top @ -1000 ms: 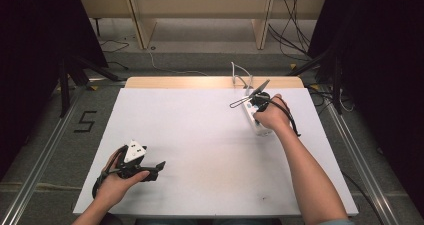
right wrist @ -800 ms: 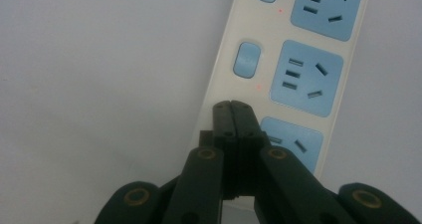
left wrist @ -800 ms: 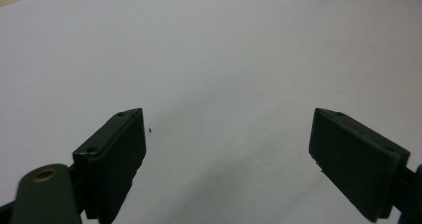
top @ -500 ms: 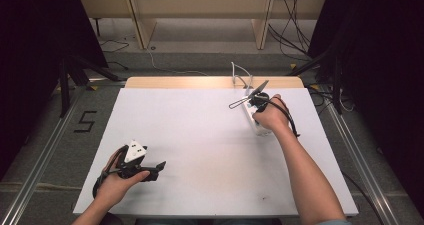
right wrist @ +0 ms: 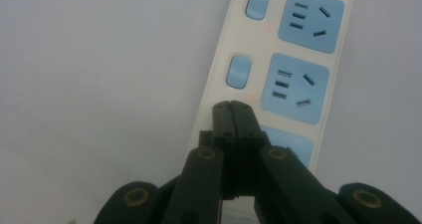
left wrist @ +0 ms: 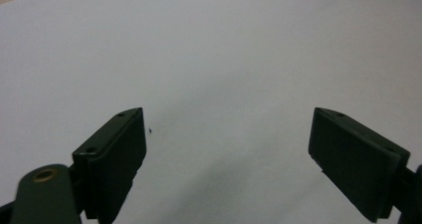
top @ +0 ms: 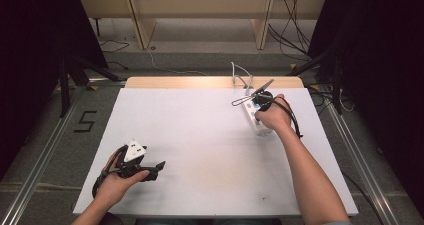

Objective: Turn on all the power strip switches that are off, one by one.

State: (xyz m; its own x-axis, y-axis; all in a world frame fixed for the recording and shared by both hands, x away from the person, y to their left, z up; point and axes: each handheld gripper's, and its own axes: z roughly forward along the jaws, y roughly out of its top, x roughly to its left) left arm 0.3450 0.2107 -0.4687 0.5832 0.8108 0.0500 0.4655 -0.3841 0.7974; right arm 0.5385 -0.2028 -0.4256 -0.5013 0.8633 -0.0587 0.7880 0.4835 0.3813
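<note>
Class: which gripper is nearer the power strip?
Right. The right gripper sits shut over the power strip; the left gripper rests open at the table's near-left corner.

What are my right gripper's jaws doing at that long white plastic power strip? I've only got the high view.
Observer: In the right gripper view, the right gripper is shut with nothing between its jaws, tips on the white power strip with blue sockets.
Operator: Where on it exactly?
Observer: Just below a blue rocker switch, beside a small red light.
Operator: And the left one?
Observer: The left gripper stands wide open over the bare white table top.
</note>
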